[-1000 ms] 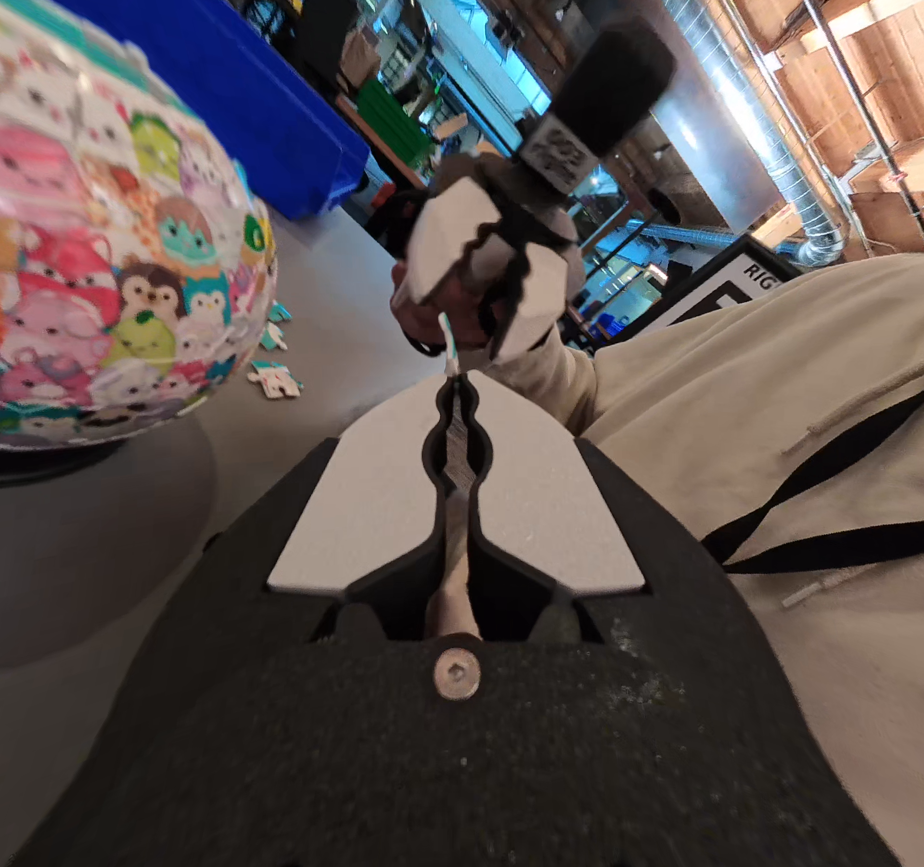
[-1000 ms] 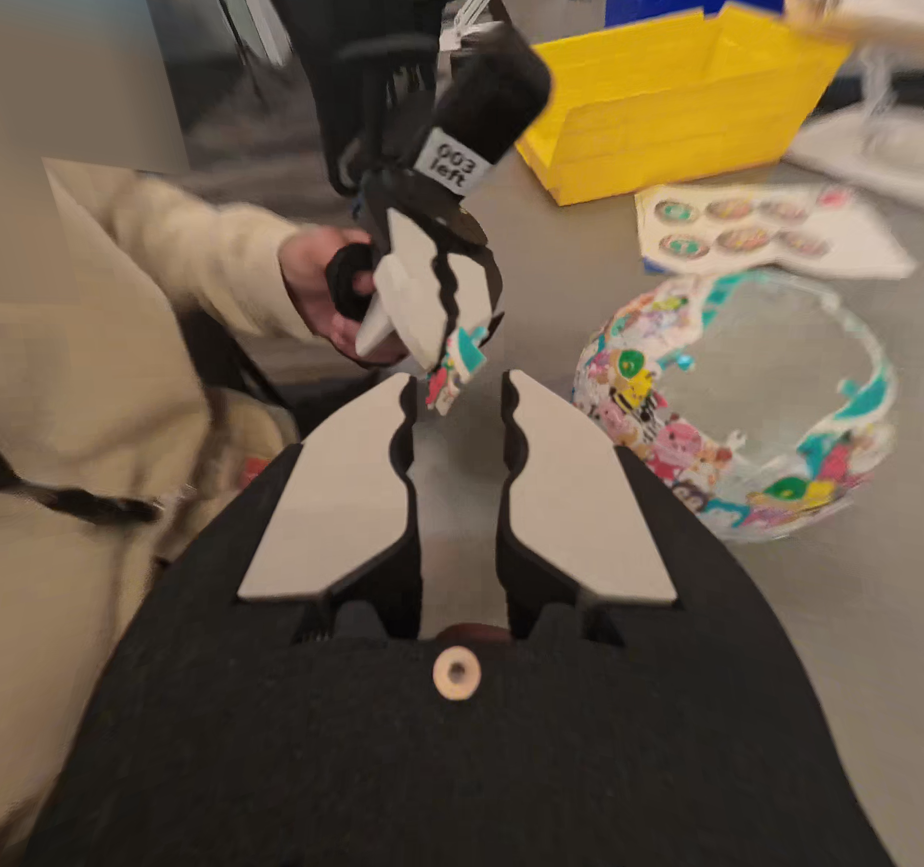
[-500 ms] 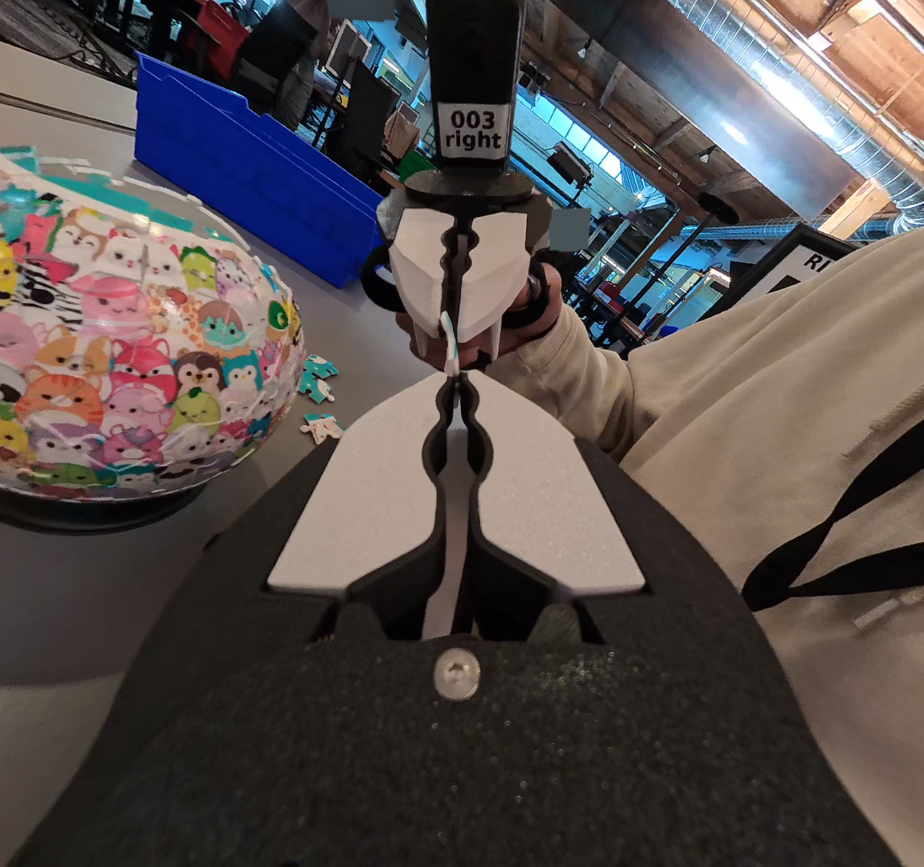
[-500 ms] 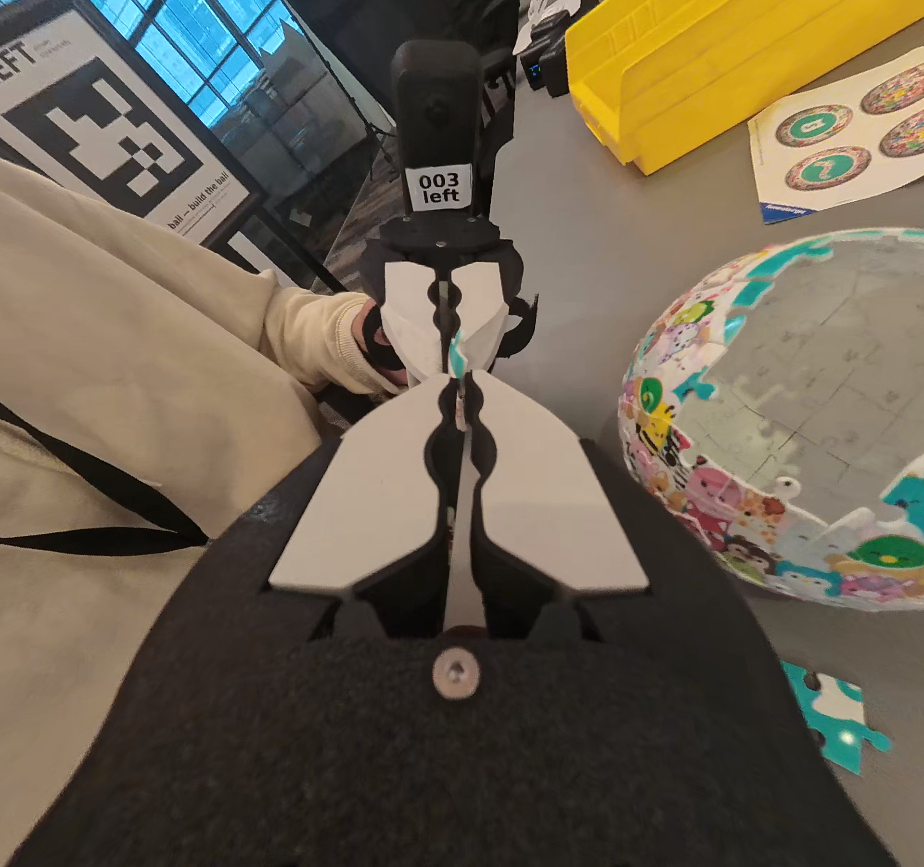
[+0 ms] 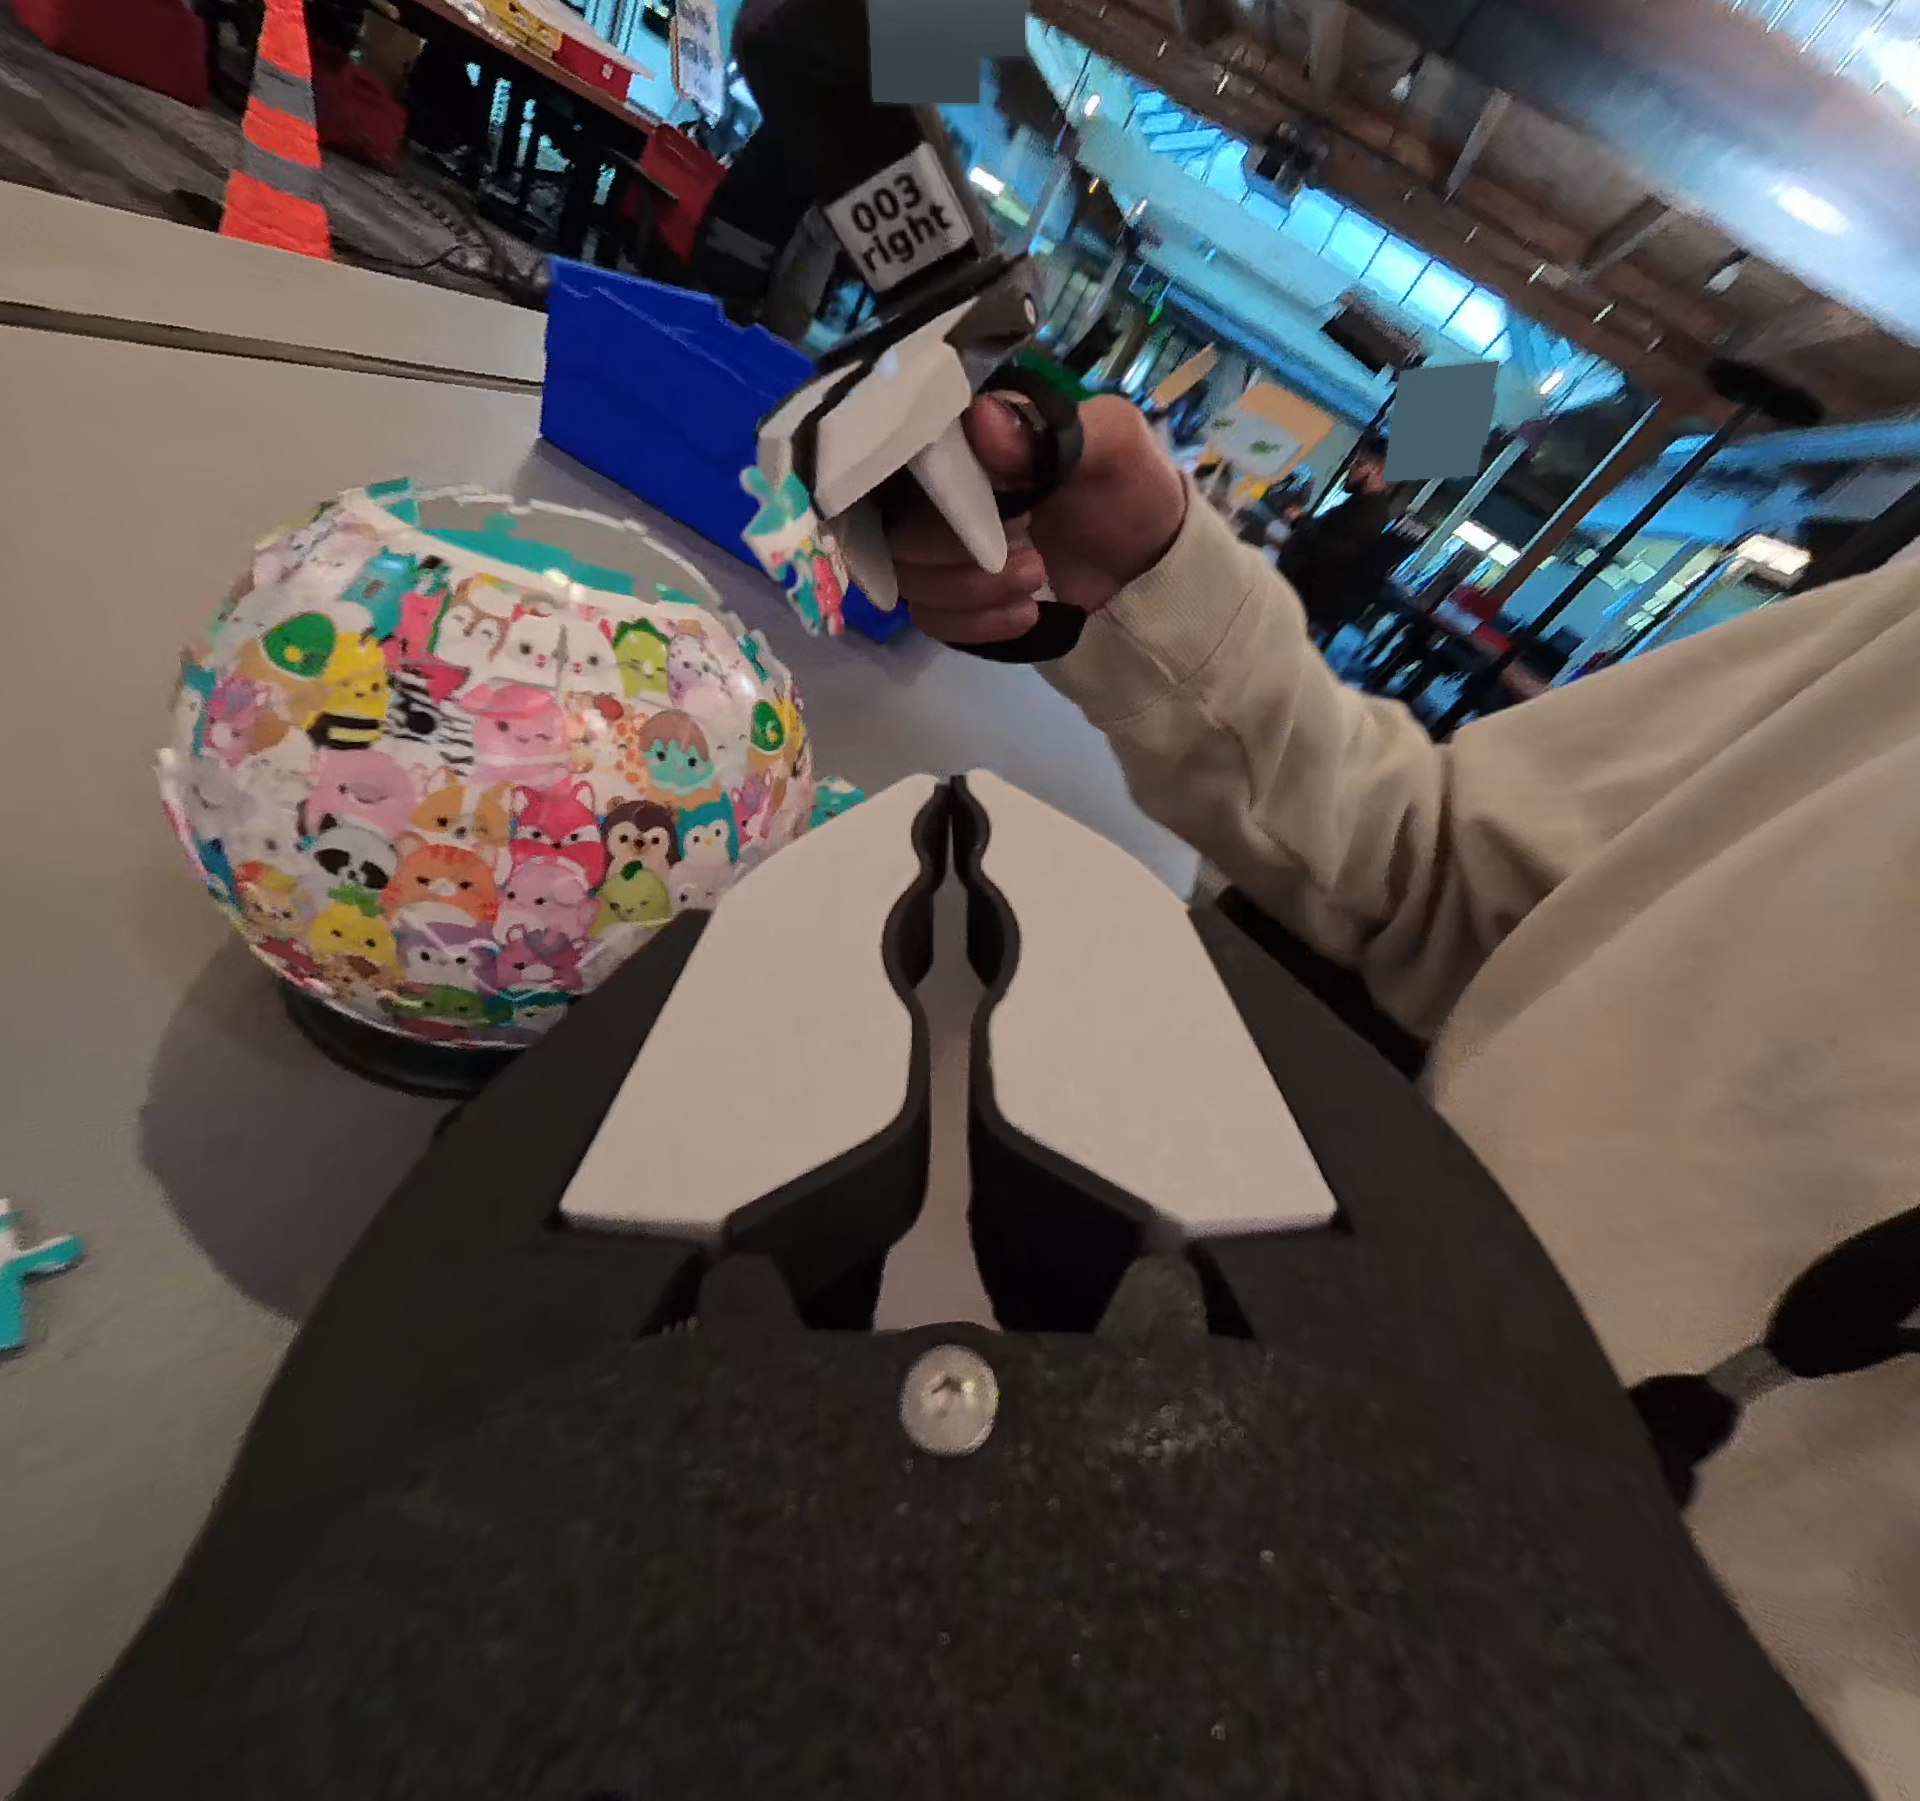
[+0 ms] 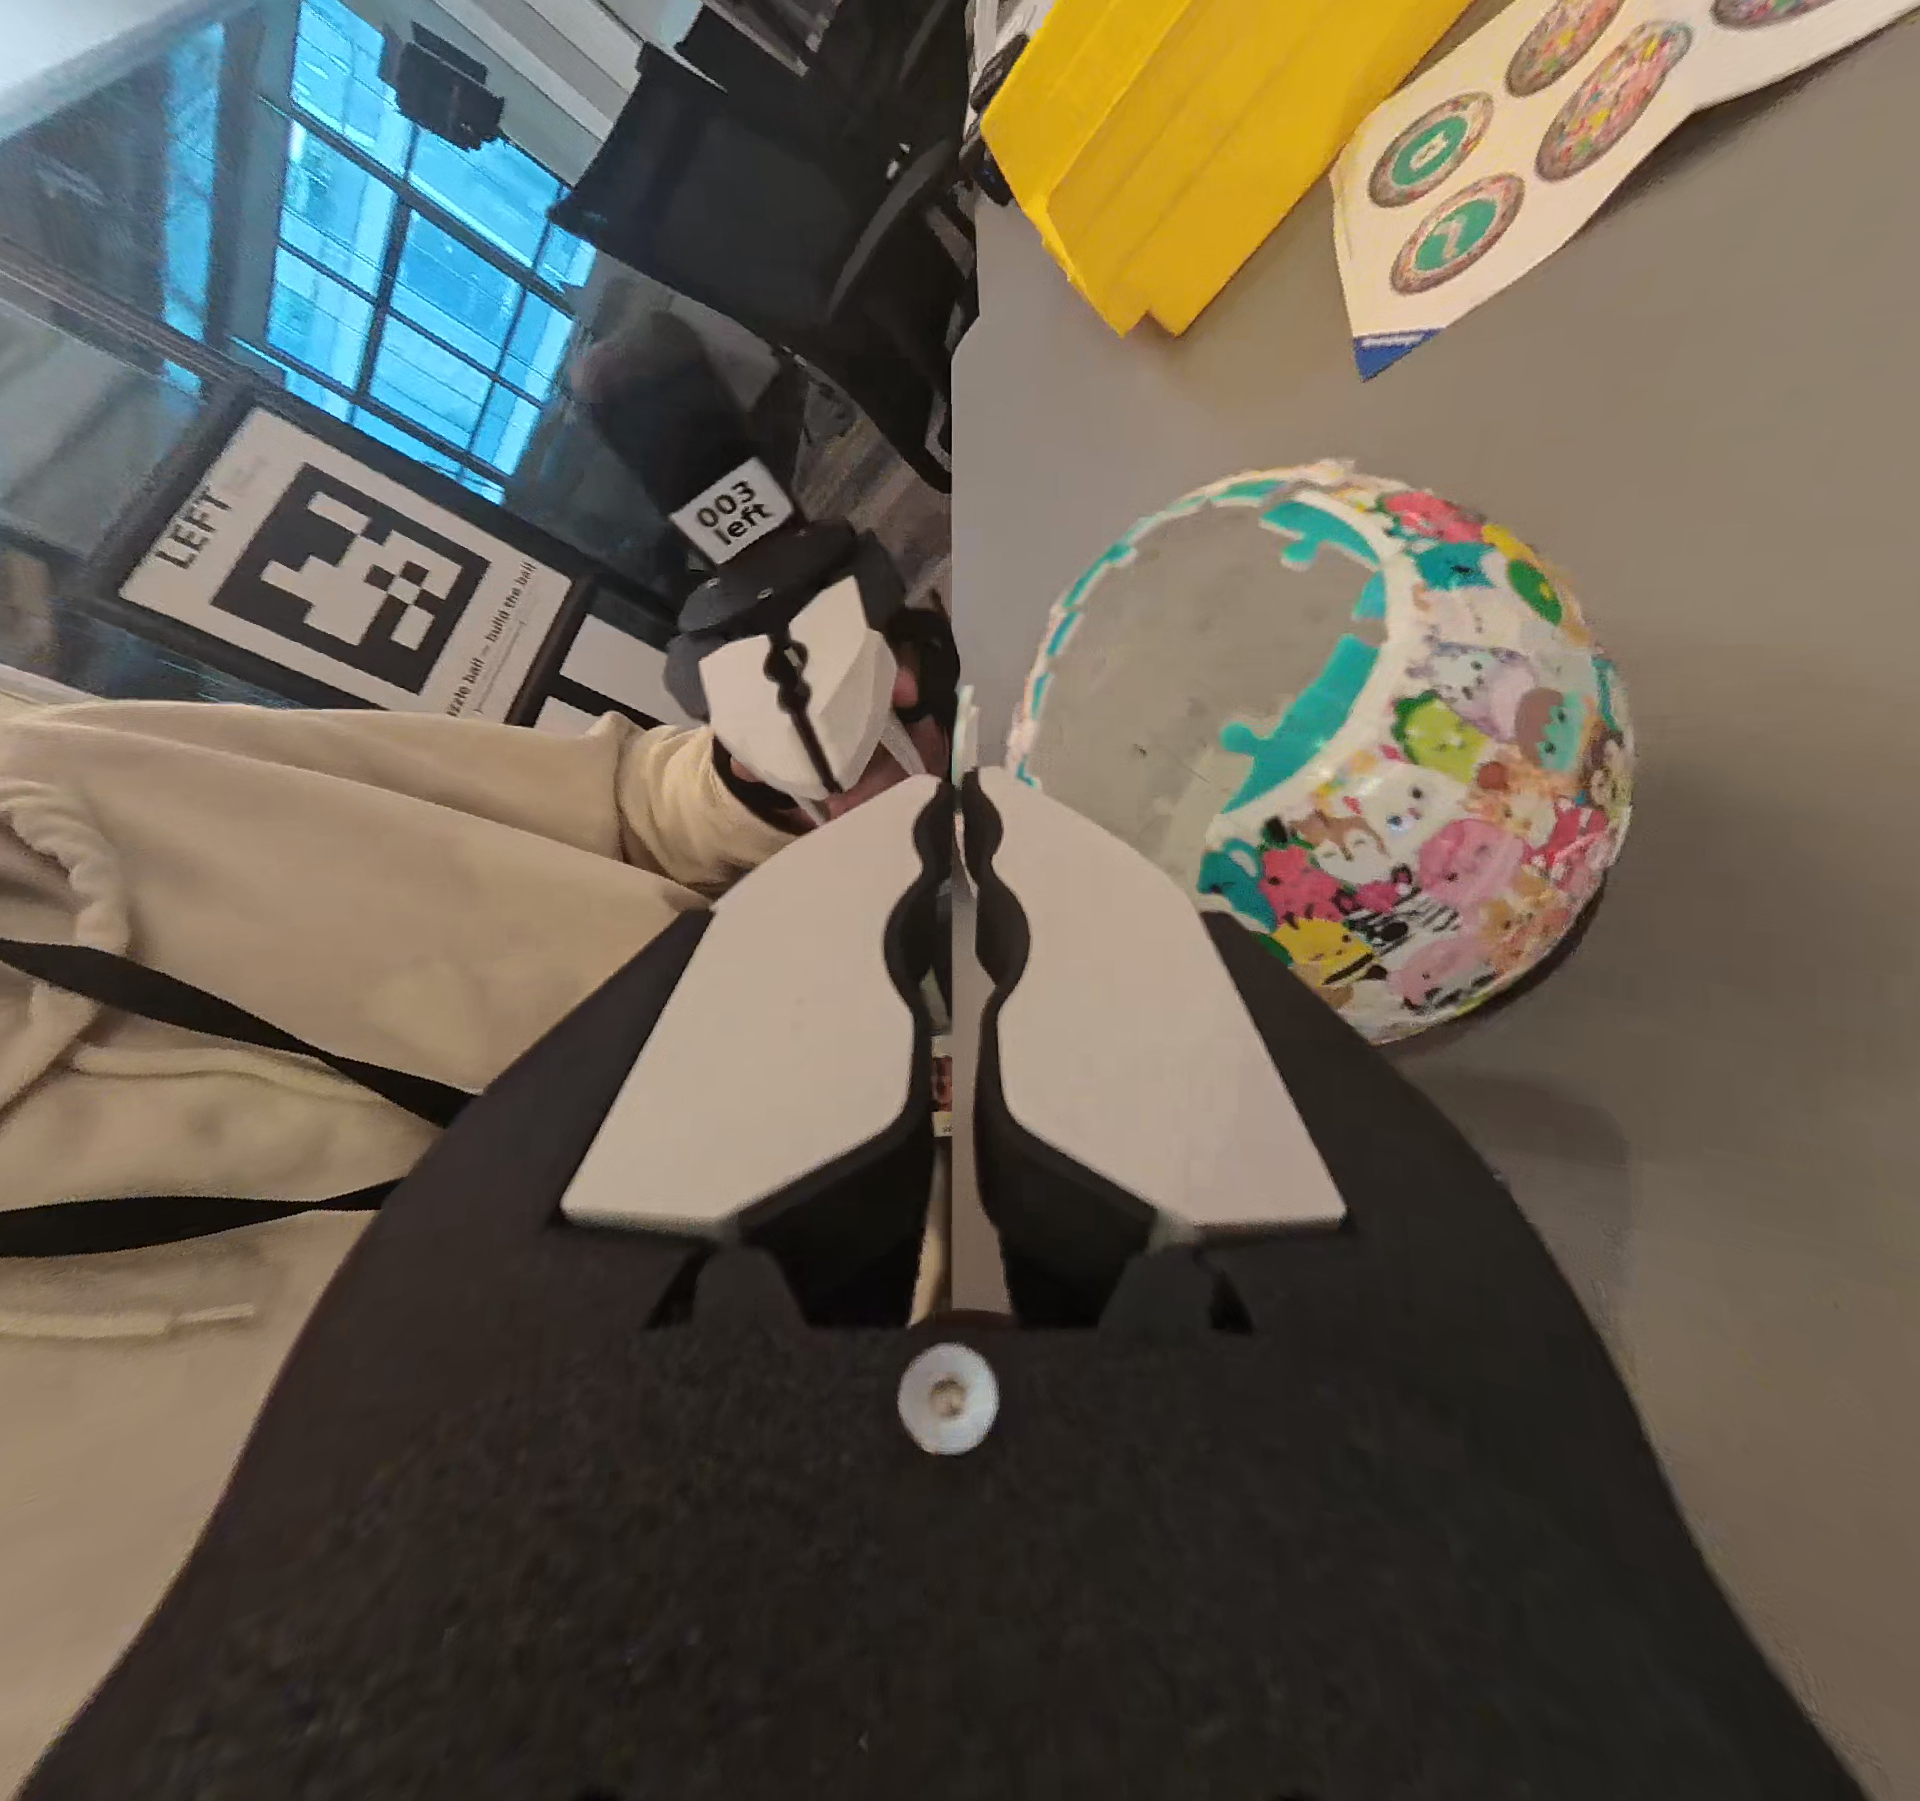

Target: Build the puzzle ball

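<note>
Blue bin (image 5: 665,421), yellow bin (image 6: 1226,78), orange cone (image 5: 278,130).

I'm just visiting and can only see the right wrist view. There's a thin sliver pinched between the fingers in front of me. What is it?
Observer: The left wrist view shows it face-on. The right gripper is shut on a puzzle piece, teal with a pink patch at its lower end.
Operator: Are any other pieces lying around that I can't see?
Observer: At least one. A loose teal piece, a bit blurred, lies on the table at the left edge of that view, apart from the puzzle ball.
</note>
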The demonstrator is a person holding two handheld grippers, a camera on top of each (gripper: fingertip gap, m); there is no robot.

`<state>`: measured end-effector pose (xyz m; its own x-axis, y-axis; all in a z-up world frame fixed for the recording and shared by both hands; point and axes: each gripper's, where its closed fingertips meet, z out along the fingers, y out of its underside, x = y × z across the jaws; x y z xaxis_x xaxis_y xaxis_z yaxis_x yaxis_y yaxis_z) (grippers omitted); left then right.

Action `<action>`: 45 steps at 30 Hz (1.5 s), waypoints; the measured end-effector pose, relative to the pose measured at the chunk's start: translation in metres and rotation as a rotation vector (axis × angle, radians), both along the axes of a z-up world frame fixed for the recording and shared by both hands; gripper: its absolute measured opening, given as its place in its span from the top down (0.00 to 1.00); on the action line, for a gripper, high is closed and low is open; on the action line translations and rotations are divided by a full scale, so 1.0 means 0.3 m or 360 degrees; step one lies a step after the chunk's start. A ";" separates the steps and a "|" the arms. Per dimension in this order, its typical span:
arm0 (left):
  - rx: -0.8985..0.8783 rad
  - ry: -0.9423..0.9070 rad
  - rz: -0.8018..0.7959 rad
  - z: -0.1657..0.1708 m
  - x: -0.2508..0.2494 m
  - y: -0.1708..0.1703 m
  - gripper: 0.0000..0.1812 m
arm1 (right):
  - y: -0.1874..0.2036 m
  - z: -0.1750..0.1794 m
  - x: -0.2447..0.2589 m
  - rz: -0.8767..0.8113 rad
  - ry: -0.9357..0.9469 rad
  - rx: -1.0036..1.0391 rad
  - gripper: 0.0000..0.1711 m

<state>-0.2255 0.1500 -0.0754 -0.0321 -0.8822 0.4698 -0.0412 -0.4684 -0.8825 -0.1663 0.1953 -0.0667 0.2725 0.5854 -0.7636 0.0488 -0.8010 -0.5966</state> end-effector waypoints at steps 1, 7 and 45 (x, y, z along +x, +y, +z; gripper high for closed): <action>0.0059 0.0065 0.0025 -0.012 0.009 0.005 1.00 | 0.002 -0.021 -0.003 0.0003 0.0012 -0.0038 0.99; 0.0385 0.0315 0.0119 -0.033 0.061 0.032 1.00 | 0.004 -0.060 -0.010 0.0035 0.0118 -0.0107 0.99; 0.0859 0.0919 0.0271 -0.060 0.200 0.113 1.00 | -0.004 -0.009 0.048 -0.0178 -0.0149 0.0506 0.97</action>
